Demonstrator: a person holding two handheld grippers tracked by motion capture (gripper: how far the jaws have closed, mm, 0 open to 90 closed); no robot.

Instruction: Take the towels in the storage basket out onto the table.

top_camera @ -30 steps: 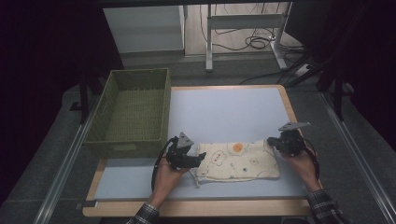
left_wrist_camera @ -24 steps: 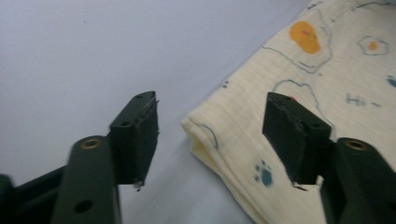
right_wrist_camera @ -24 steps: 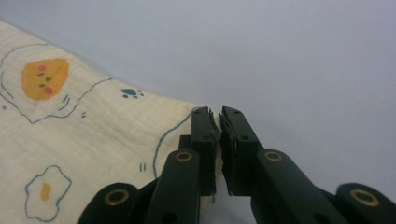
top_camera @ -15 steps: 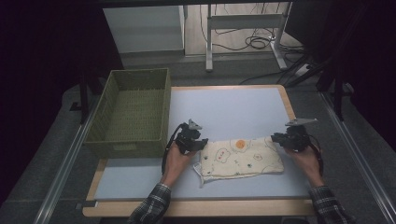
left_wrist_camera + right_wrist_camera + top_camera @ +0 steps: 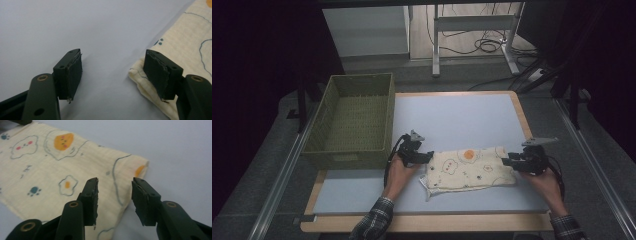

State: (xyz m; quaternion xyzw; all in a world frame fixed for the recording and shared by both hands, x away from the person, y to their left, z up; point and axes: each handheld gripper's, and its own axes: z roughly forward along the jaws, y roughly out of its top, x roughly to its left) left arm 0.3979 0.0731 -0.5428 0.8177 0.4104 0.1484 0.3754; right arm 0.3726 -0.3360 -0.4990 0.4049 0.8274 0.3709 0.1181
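- Nearest us, our forearms come in from the bottom edge of the high view, one hand behind each end of the cloth [image 5: 469, 168], which lies flat on the tabletop [image 5: 452, 117] just in front of us.
- The cloth is a cream piece printed with eggs, clouds and paw marks. Compared with a moment ago it is shorter and neater, and it now looks folded over, with a doubled edge at its right end.
- Our left tongs [image 5: 112, 72] stand wide at the cloth's left end. They have just opened again after a brief squeeze. One pad sits over the corner of the fabric, the other over bare tabletop, and nothing is pinched between them.
- Our right tongs [image 5: 114, 195] have just been opening from a tight grip and now stand partly apart above the folded right edge. The fabric lies beneath the gap, not clamped.
- We judge from this that both ends have been let go and one fold is laid down. The next grasp probably comes at a fresh edge or corner, and a careless pinch could drag the top layer askew.
- Farther off to the left, the green woven basket [image 5: 354, 150] stands empty, touching the tabletop's left side, a likely place for the cloth once it is folded.
- Beyond the tabletop we see a table frame and cables on the floor.
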